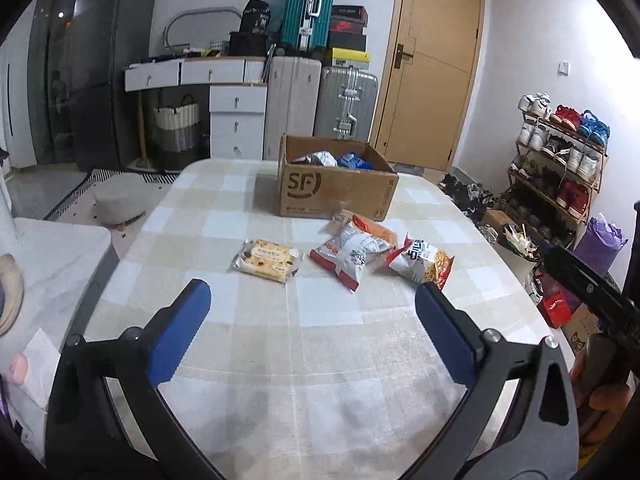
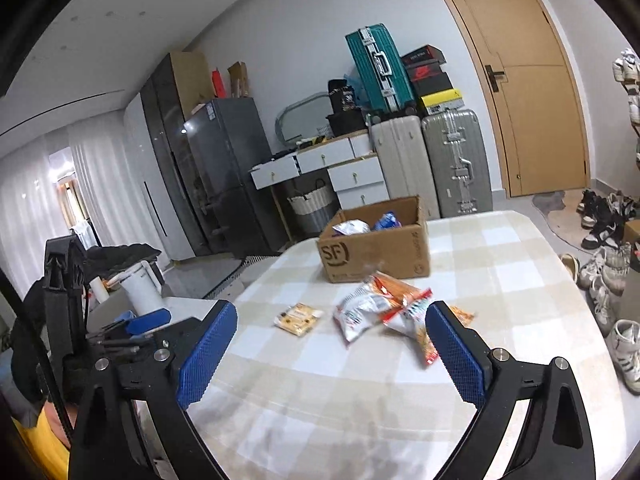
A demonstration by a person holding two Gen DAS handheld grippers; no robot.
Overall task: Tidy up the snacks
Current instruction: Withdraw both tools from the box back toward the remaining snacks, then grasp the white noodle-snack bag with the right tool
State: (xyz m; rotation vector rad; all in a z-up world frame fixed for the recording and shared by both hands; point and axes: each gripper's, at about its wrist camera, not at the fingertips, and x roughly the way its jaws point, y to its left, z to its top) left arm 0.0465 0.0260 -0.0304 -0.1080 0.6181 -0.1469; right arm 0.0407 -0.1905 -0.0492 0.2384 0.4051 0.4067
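Several snack packs lie mid-table on the checked tablecloth [image 1: 320, 360]. They are a pale cookie pack [image 1: 266, 260] [image 2: 298, 318], a red-and-white bag [image 1: 352, 252] [image 2: 360, 312], a second such bag [image 1: 422, 262] [image 2: 416, 320], and an orange pack [image 1: 374, 226] [image 2: 394, 282] behind them. Beyond them an open cardboard box [image 1: 336, 192] [image 2: 376, 252] holds a silver and a blue packet. My left gripper [image 1: 312, 292] hovers open and empty short of the packs. My right gripper [image 2: 332, 312] is also open and empty, its right pad [image 2: 456, 352] covering part of the second bag.
A white side surface with a kettle [image 2: 140, 288] stands left of the table. Shoes and a shoe rack [image 1: 560, 160] line the right side, with bags on the floor. Suitcases [image 1: 308, 4], drawers and a fridge [image 1: 100, 72] stand at the far wall beside a wooden door [image 1: 436, 60].
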